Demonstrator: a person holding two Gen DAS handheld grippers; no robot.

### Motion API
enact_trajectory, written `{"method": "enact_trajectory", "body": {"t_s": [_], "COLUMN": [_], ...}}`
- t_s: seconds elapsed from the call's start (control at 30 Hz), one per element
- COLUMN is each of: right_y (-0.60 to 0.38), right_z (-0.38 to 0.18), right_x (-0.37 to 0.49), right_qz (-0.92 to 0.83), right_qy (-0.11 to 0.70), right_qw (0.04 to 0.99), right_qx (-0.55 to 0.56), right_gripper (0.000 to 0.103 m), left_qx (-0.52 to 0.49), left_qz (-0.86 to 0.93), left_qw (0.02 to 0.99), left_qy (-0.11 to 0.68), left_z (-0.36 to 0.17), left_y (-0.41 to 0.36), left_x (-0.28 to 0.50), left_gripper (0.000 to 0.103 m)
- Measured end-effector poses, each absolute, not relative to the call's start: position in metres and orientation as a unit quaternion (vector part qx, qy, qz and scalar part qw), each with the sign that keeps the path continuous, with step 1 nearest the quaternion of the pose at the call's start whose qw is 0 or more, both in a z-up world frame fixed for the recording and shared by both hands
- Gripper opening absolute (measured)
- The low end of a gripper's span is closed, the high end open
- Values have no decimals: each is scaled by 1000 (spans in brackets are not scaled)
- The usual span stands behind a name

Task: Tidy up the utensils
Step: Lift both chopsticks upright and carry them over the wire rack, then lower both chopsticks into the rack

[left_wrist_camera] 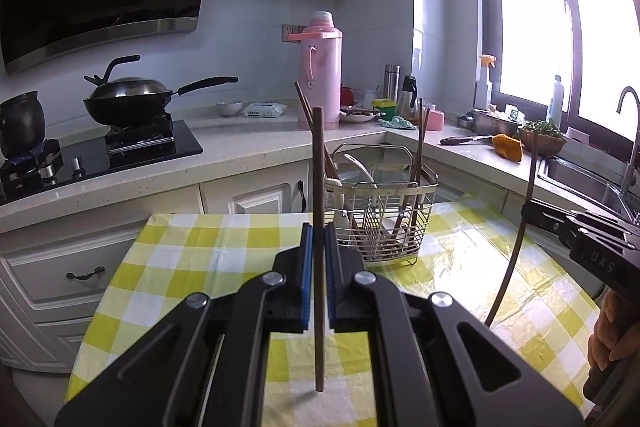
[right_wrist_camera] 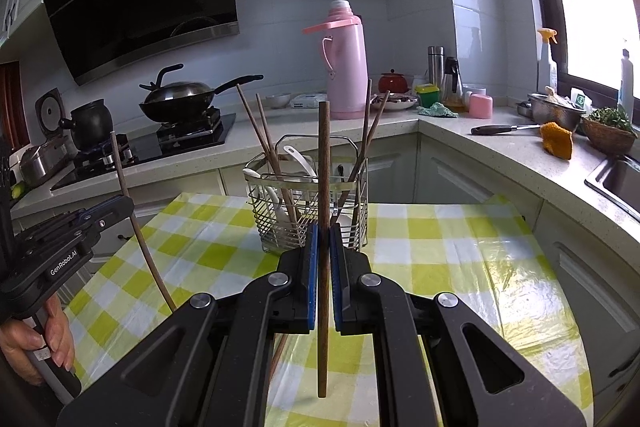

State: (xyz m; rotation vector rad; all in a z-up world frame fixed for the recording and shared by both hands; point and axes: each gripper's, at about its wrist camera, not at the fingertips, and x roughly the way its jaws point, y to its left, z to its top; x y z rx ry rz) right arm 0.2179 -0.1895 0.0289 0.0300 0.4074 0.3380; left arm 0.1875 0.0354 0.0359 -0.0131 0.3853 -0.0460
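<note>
Left gripper (left_wrist_camera: 319, 239): clenched on one brown chopstick (left_wrist_camera: 318, 227), held upright, its long axis near vertical, with the lower end hanging clear above the checked tablecloth (left_wrist_camera: 192, 259).

Right gripper (right_wrist_camera: 324, 239): likewise clenched on a second chopstick (right_wrist_camera: 323, 227), upright and crosswise to the jaws.

The wire utensil basket (right_wrist_camera: 280, 211) stands on the tablecloth directly ahead of both grippers, near but apart from them. It already holds leaning chopsticks and white spoons (their exact compartments cannot be told).

Governing relation: each held stick stands short of the basket and must travel forward, then descend end first through the open top. In the right wrist view the basket sits almost in line behind the held stick; in the left wrist view it lies ahead and slightly to the right. Judgement: the right hand is marginally better aligned for the first insertion.

Risk: fouling the sticks already leaning inside.
</note>
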Motion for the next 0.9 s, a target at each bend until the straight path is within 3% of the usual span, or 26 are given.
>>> {"method": "enact_trajectory", "body": {"t_s": [0.9], "right_y": [-199], "right_z": [186], "right_x": [360], "right_qz": [171], "right_qy": [149], "right_qw": [973], "right_qx": [40], "right_gripper": [7], "left_qx": [-17], "left_qz": [-54], "left_qw": [988], "left_qy": [144], "left_z": [219], "left_y": [25], "left_x": [343], "left_gripper": [6]}}
